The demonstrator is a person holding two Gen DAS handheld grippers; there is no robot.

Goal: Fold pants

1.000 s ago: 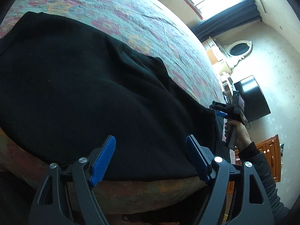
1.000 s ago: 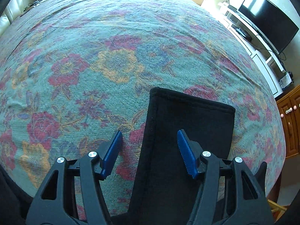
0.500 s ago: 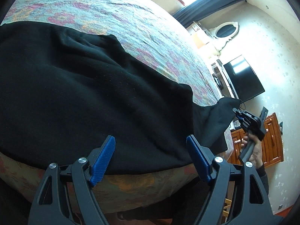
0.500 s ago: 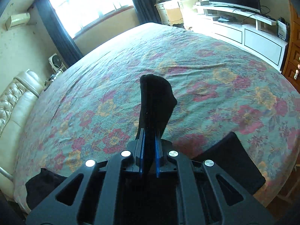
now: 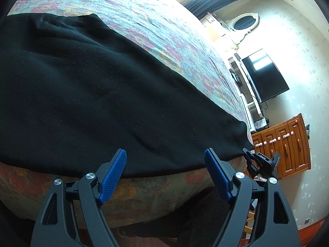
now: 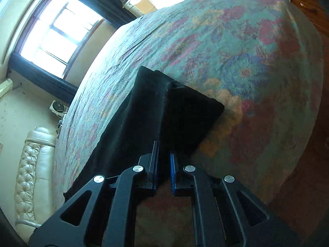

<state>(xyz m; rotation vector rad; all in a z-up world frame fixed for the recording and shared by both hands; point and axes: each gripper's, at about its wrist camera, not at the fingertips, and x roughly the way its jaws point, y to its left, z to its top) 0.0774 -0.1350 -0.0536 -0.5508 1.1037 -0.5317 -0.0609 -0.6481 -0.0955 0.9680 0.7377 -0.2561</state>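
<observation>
A: Bed (image 5: 168,47) with floral cover; black pants (image 5: 86,94) spread flat along its near edge, hem end toward the dresser (image 5: 287,144).

B: How'll they handle?

A: Soft knit, limp, light-looking; will likely sag and drag; probably not slippery; best taken at hem corners or waistband edge.

B: Grips?

A: Right hand-held gripper (image 6: 163,164) clenched on a hem fold, cloth (image 6: 148,111) bunched between the pads; left hand-held gripper (image 5: 164,170) released, jaws wide, nothing between them, hovering over the near pants edge.
</observation>
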